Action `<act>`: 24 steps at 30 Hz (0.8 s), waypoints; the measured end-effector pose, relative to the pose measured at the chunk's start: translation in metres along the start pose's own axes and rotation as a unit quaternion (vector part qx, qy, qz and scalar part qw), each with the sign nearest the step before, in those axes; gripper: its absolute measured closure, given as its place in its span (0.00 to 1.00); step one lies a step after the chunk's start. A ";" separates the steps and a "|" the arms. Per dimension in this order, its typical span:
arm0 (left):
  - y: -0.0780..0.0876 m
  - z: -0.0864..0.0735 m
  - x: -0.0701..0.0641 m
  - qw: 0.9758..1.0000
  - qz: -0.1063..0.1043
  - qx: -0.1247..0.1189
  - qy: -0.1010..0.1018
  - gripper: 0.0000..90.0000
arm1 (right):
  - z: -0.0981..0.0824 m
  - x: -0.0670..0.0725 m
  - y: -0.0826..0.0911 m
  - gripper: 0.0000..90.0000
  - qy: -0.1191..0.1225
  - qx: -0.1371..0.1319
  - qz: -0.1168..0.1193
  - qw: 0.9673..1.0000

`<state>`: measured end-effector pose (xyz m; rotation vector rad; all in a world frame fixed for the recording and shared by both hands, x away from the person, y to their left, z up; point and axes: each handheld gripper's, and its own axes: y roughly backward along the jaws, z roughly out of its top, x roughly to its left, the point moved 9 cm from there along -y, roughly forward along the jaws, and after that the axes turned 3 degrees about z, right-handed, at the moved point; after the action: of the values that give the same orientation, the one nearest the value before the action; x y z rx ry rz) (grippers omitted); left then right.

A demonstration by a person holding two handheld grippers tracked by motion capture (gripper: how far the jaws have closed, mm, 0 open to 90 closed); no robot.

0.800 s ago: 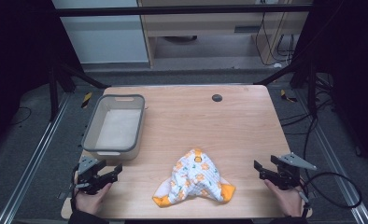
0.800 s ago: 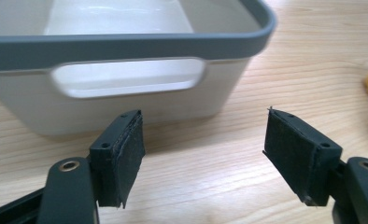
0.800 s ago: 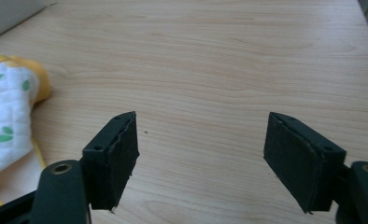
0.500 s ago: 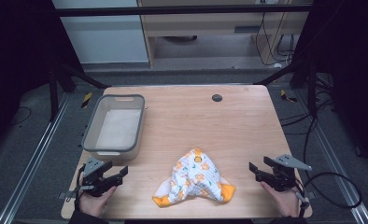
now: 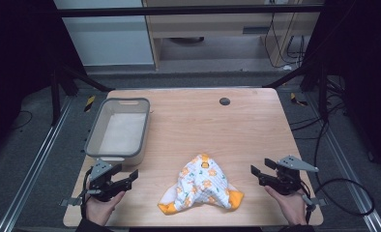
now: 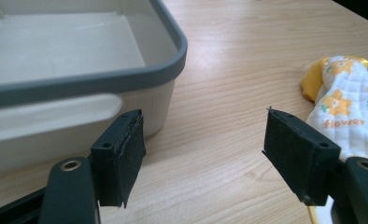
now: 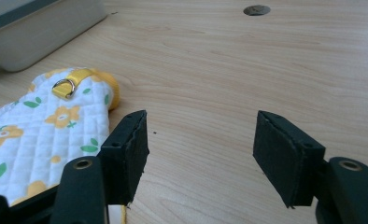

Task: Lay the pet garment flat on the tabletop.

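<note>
A white quilted cloth (image 5: 201, 186) with orange flowers and yellow trim lies crumpled near the table's front edge. Its yellow loop carries a metal ring (image 7: 63, 86). My left gripper (image 5: 129, 178) sits open at the front left, just below the grey-rimmed bin (image 5: 118, 128), and the cloth (image 6: 345, 109) lies to its right. At the front right my right gripper (image 5: 256, 172) is open too, a short way from the cloth (image 7: 37, 130) at its left. Nothing is between either pair of jaws.
The bin (image 6: 86, 74) holds nothing and stands at the table's left. A round dark hole (image 5: 224, 101) marks the far middle of the wooden table (image 5: 212, 130). Cables trail over the floor at the right, beyond the table's edge.
Both hands have drawn slightly toward the table's front edge, the left gripper shifting a little right. The cloth and bin have not moved.
</note>
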<state>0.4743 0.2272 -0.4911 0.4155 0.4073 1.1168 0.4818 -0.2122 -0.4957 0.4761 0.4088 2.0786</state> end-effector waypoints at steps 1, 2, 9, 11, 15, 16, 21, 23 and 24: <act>0.001 0.003 -0.001 1.000 -0.001 -0.004 -0.002 0.32 | 0.005 0.002 0.000 0.40 0.007 -0.001 -0.001 1.000; 0.001 0.006 -0.003 1.000 -0.004 -0.006 -0.003 0.32 | 0.007 0.003 0.000 0.41 0.008 -0.001 0.002 1.000; 0.002 0.025 -0.013 1.000 -0.015 -0.016 -0.013 0.32 | 0.026 0.005 0.000 0.43 0.006 -0.015 0.013 1.000; 0.000 0.031 -0.016 1.000 -0.018 -0.019 -0.014 0.32 | 0.032 0.006 0.000 0.43 0.008 -0.018 0.014 1.000; -0.004 0.044 -0.023 0.999 -0.025 -0.028 -0.017 0.33 | 0.045 0.011 -0.002 0.44 0.013 -0.025 0.019 0.999; -0.005 0.047 -0.026 0.999 -0.027 -0.030 -0.017 0.33 | 0.048 0.012 -0.002 0.44 0.017 -0.027 0.019 0.999; -0.013 0.062 -0.041 0.998 -0.035 -0.037 -0.030 0.35 | 0.067 0.022 -0.010 0.47 0.026 -0.036 0.029 0.999; -0.017 0.066 -0.047 0.998 -0.035 -0.036 -0.040 0.35 | 0.069 0.025 -0.012 0.48 0.030 -0.037 0.031 0.998; -0.020 0.067 -0.050 0.998 -0.036 -0.035 -0.045 0.36 | 0.071 0.029 -0.017 0.48 0.035 -0.036 0.035 0.998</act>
<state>0.5048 0.1662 -0.4390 0.3840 0.3011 1.0365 0.5145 -0.1715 -0.4364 0.3809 0.3613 2.1751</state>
